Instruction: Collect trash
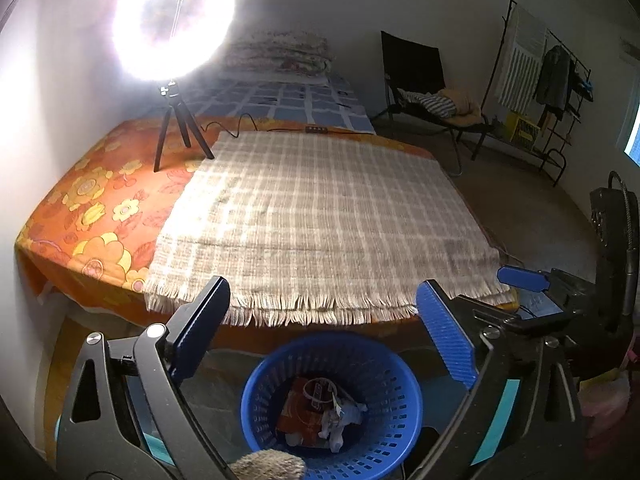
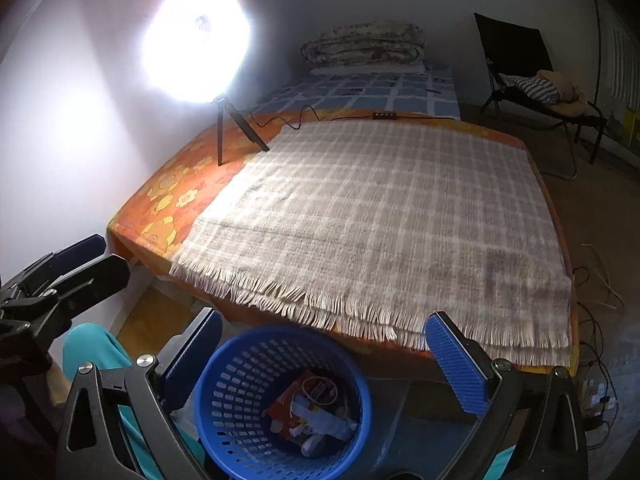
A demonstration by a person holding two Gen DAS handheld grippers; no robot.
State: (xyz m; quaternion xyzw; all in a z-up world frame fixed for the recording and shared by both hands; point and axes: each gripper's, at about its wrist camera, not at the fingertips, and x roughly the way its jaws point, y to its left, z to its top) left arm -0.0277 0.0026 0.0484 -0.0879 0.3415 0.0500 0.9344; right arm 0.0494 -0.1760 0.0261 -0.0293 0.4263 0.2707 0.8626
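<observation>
A blue perforated basket [image 1: 384, 392] [image 2: 240, 380] stands on the floor at the foot of the bed. Inside lie pieces of trash [image 1: 320, 412] [image 2: 312, 412]: a red wrapper, white crumpled paper and a small ring-shaped item. My left gripper [image 1: 324, 332] hovers open above the basket, with nothing between its blue pads. My right gripper [image 2: 324, 356] is likewise open and empty over the basket. The right gripper's blue finger [image 1: 520, 278] shows at the right of the left wrist view; the left gripper [image 2: 60, 276] shows at the left of the right wrist view.
A checked fringed blanket [image 1: 320, 216] [image 2: 380, 216] covers the orange floral bed [image 1: 92, 208]. A bright ring light on a tripod [image 1: 176, 120] [image 2: 224, 128] stands at its far left, its cable and switch along the back. A black chair [image 1: 424, 88] with clothes and a clothes rack [image 1: 552, 92] stand right.
</observation>
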